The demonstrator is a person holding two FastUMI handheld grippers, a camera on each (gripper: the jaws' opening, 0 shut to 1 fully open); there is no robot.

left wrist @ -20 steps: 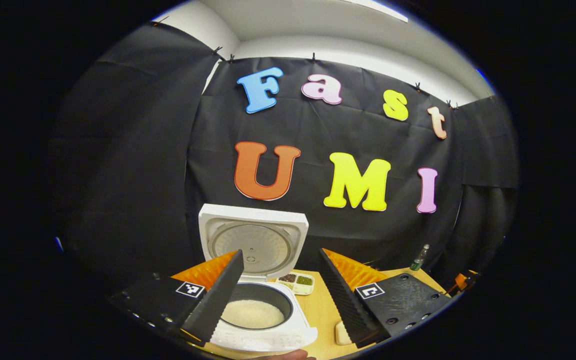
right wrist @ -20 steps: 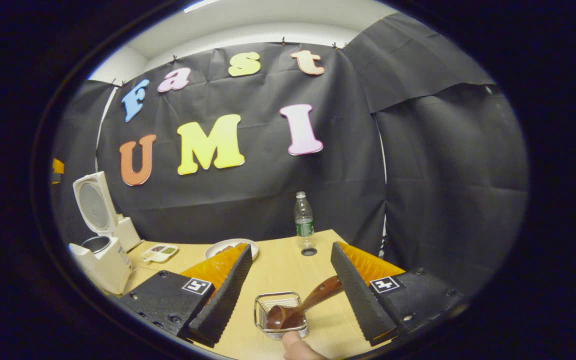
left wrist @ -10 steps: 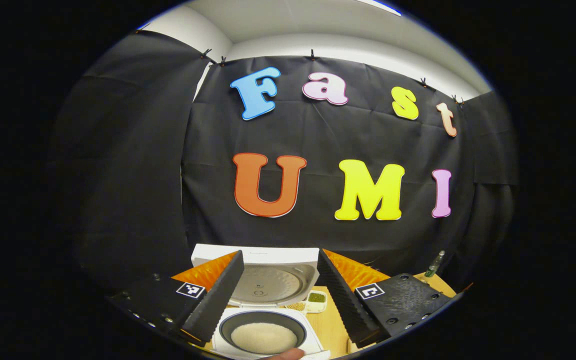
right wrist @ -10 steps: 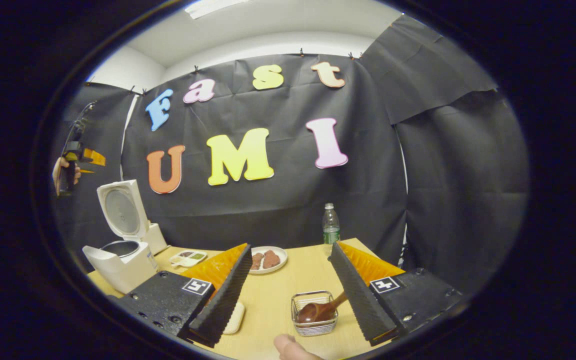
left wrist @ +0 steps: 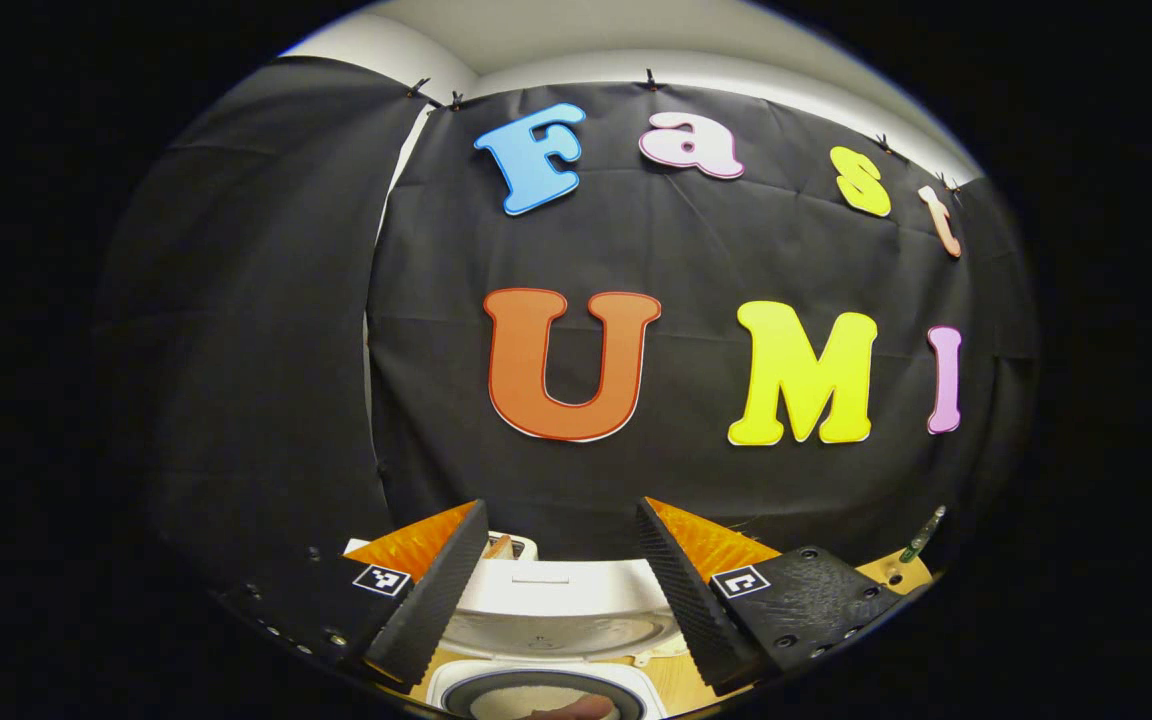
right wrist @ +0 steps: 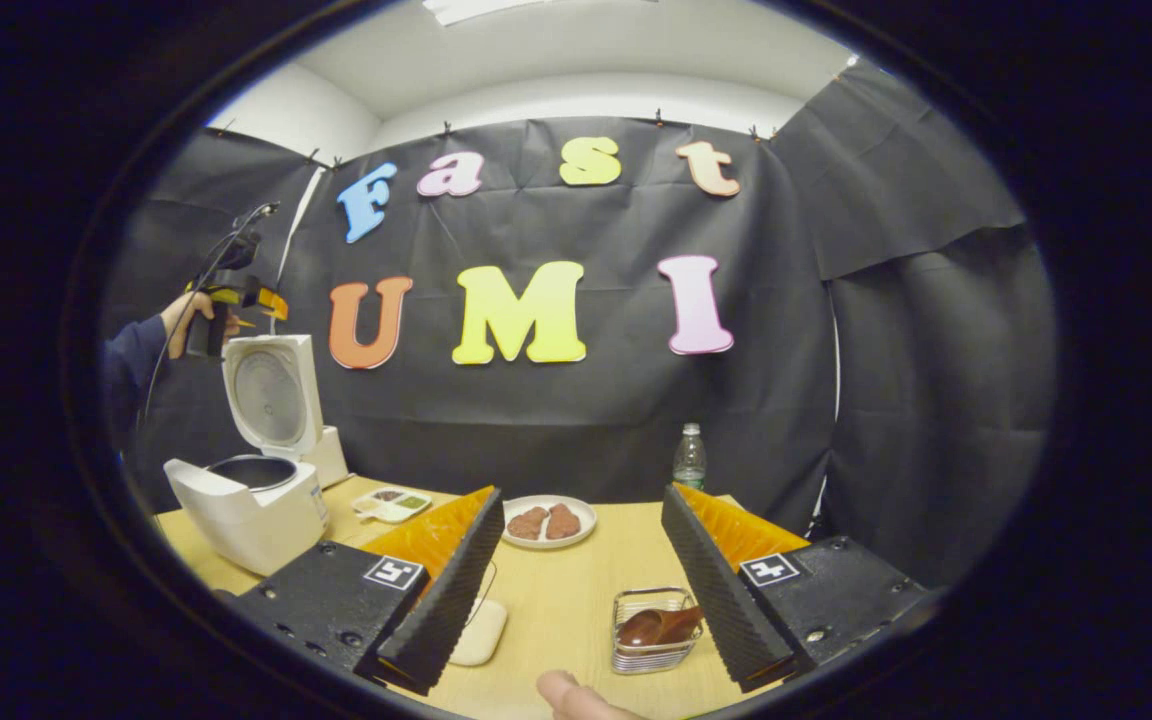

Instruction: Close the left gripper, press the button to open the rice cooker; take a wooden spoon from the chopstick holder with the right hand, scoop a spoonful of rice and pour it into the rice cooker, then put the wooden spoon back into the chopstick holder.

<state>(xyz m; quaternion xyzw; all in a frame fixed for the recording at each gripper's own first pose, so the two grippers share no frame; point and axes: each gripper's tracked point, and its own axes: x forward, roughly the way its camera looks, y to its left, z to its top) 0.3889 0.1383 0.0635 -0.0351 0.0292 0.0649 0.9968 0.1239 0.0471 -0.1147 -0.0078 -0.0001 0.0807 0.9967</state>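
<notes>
Wooden spoon (right wrist: 658,626) is seen lying in the holder (right wrist: 654,630), right of the open cooker (right wrist: 248,500). Both grippers' jaws are held apart, empty.

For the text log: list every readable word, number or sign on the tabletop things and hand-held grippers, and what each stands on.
No readable text.
Water bottle: label too small to read.
Rice cooker: no markings legible.
Right hand-held gripper, left hand-held gripper: square code tags, no words.
</notes>
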